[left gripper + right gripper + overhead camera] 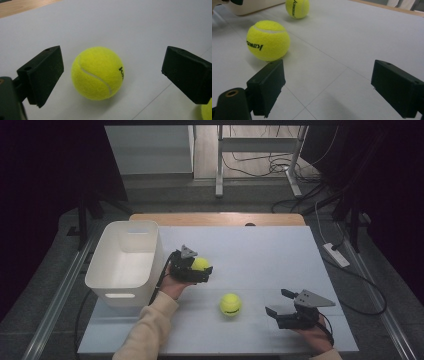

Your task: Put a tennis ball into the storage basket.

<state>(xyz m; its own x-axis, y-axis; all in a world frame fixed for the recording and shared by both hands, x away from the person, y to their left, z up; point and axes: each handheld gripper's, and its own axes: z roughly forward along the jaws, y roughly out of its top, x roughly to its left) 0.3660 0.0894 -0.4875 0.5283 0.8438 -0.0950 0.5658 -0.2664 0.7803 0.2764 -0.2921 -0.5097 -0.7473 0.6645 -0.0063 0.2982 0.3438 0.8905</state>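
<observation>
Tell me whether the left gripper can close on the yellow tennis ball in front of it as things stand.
Probably yes. The left gripper stands open with the yellow felt tennis ball between its jaws, clear of both, and nothing else on the white table blocks them.

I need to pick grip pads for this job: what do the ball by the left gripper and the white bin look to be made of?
The ball looks like a tennis ball: fuzzy yellow felt with a pale curved seam and black print. The bin seems to be smooth white plastic, with thin moulded walls, rounded corners and a cut-out handle slot.
</observation>
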